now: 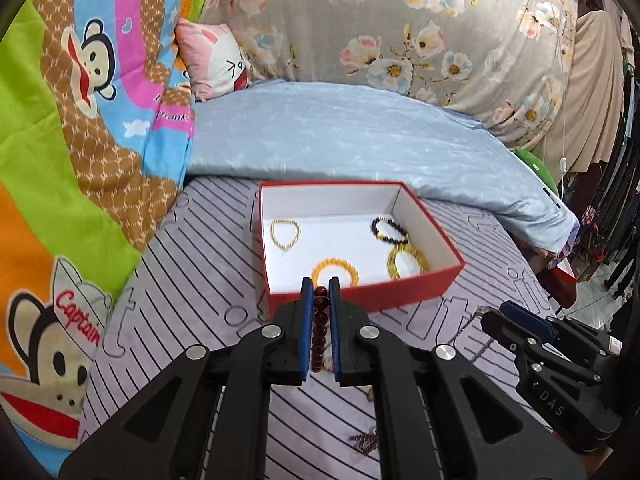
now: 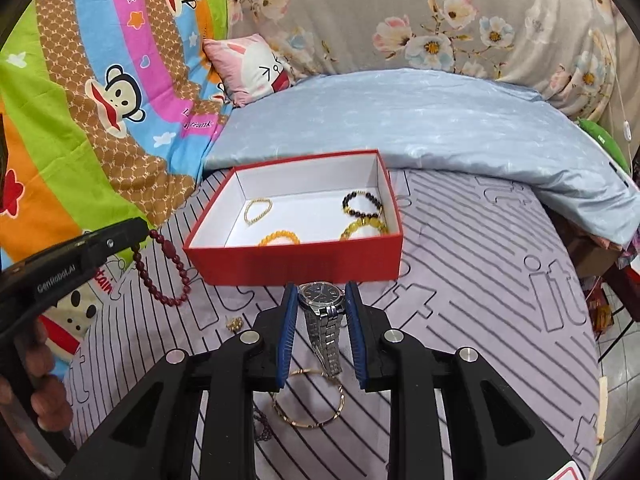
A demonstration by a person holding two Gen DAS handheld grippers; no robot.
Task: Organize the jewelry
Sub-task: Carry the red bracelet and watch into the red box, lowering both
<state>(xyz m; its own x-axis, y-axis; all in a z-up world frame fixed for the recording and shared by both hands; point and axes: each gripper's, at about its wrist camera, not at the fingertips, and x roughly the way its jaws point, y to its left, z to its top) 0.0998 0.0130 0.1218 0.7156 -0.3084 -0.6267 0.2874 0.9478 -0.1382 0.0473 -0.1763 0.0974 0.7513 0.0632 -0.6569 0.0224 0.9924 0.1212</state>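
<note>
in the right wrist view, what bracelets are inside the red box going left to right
Inside the red box: gold bead bracelet → orange bead bracelet → black bead bracelet and yellow bead bracelet, which overlap at the right end, black one farther back.

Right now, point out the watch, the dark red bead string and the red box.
watch [image 2: 321, 294]: right wrist view, on its dark dial.
dark red bead string [image 1: 320, 322]: left wrist view, beads between the fingers.
red box [image 2: 300, 266]: right wrist view, near outer wall.

bright even light, soft shadows, sharp focus, fisheye bending, dark corners
</note>
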